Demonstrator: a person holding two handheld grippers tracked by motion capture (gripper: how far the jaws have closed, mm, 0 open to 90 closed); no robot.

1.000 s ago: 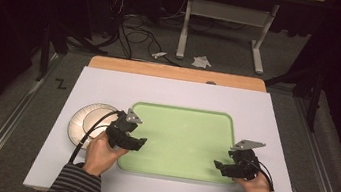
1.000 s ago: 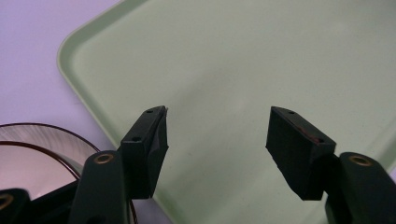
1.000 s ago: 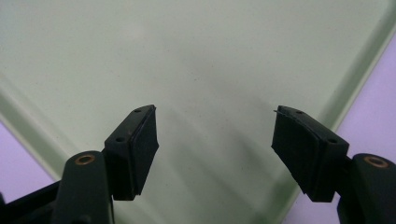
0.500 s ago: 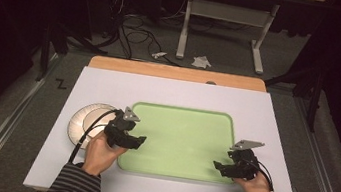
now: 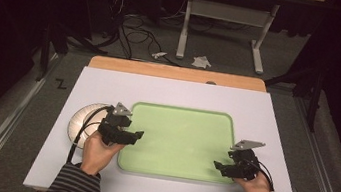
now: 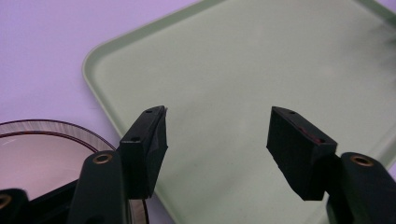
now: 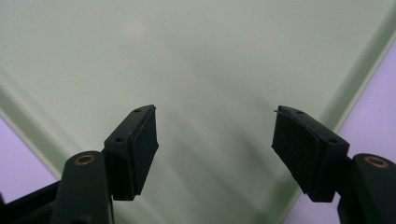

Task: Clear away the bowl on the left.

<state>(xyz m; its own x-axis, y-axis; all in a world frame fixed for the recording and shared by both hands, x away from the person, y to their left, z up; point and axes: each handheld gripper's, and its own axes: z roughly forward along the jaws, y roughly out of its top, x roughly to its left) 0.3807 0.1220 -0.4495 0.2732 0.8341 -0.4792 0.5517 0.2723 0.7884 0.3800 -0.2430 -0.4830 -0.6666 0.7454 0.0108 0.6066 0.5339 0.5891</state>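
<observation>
Tray [image 5: 178, 137] lies at the table's middle; our left gripper [image 5: 137, 134] has edged onto its left edge beside the plate [image 5: 81, 121], right gripper [image 5: 218, 166] unmoved at its near right corner, both wide open, empty, probably about to grip.

black grippers [image 5: 138, 135] | grey plates | striped sleeves [image 5: 72, 186], seemingly dark-and-grey

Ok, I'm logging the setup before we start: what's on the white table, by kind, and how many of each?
Tray: 1, green
Plate: 1, white, left of the tray
Hand-held gripper: 2, left and right, both open over the tray's near corners
Total: 4
</observation>
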